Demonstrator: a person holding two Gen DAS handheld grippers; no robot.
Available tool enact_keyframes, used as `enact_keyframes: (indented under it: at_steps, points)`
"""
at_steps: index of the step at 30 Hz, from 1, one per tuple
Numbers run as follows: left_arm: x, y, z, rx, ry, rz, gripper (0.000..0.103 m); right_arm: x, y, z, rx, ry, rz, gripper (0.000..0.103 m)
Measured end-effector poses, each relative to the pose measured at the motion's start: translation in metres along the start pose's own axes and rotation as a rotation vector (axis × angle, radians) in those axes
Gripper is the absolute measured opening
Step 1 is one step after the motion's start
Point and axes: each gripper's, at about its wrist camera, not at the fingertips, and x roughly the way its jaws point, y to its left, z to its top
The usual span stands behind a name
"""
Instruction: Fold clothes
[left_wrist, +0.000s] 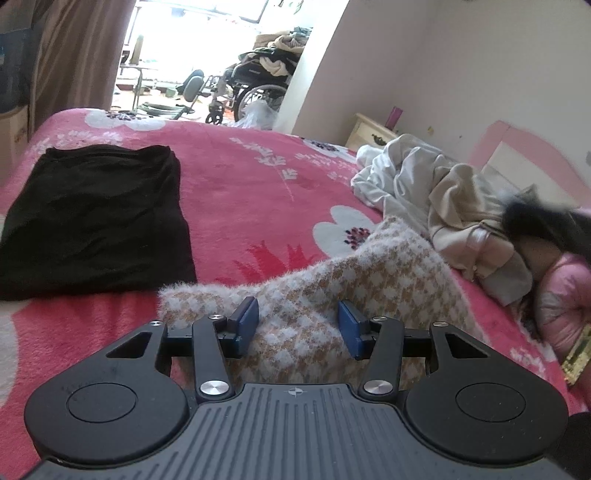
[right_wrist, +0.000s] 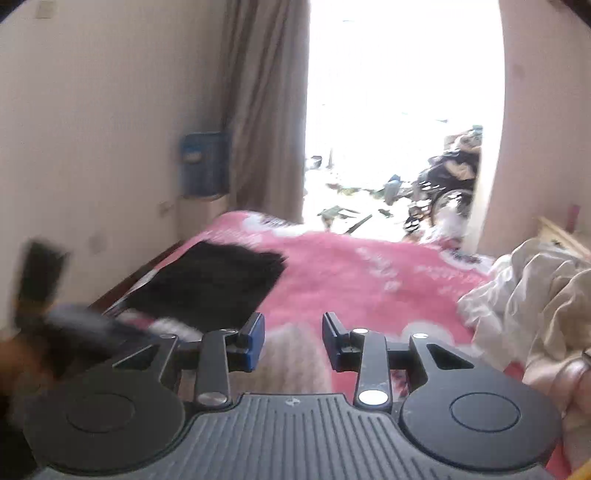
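Observation:
A fuzzy beige-and-white houndstooth garment (left_wrist: 369, 280) lies bunched on the pink floral blanket (left_wrist: 240, 177). My left gripper (left_wrist: 298, 322) is shut on a thick fold of it, and the cloth fills the gap between the blue pads (left_wrist: 248, 320). The right wrist view is blurred: my right gripper (right_wrist: 293, 339) hovers over the bed with its pads apart, and pale fuzzy cloth (right_wrist: 295, 369) shows below the gap. A flat folded black garment (left_wrist: 92, 221) (right_wrist: 207, 280) lies to the left.
A pile of white and cream clothes (left_wrist: 443, 192) (right_wrist: 535, 295) sits on the bed's right side. A pink sleeve (left_wrist: 565, 295) is at the right edge. Beyond the bed are a nightstand (left_wrist: 369, 129), a brown curtain (right_wrist: 266, 110) and a wheelchair (left_wrist: 258, 88) in the bright doorway.

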Motion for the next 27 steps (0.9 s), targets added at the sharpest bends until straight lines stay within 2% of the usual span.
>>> enact_keyframes:
  at_steps: [2, 3, 4, 7, 9, 13, 21, 27]
  points:
    - [-0.001, -0.004, -0.002, 0.031, 0.001, 0.022, 0.048, 0.024, -0.003, -0.004, 0.041, 0.029, -0.008, 0.022]
    - [-0.002, -0.005, -0.003, 0.041, 0.001, 0.029, 0.048, 0.039, -0.005, -0.012, 0.051, 0.074, -0.012, 0.015]
    - [-0.002, -0.006, -0.004, 0.052, 0.002, 0.036, 0.048, 0.051, -0.007, -0.023, 0.063, 0.12, -0.017, 0.012]
    - [0.004, -0.007, -0.011, 0.082, 0.044, 0.071, 0.047, 0.063, -0.014, -0.041, 0.125, 0.15, -0.023, 0.012]
    - [0.006, -0.009, -0.015, 0.116, 0.052, 0.087, 0.046, 0.064, -0.012, -0.047, 0.132, 0.151, -0.019, 0.012]
    - [0.01, -0.006, -0.018, 0.114, 0.052, 0.086, 0.046, 0.072, 0.005, -0.061, 0.026, 0.141, -0.075, 0.012]
    - [0.035, 0.001, -0.02, 0.156, 0.019, 0.109, 0.047, 0.113, 0.001, -0.075, 0.078, 0.129, -0.123, 0.012]
    - [0.04, -0.002, -0.021, 0.195, -0.002, 0.135, 0.047, 0.117, 0.001, -0.077, 0.099, 0.114, -0.143, 0.012]
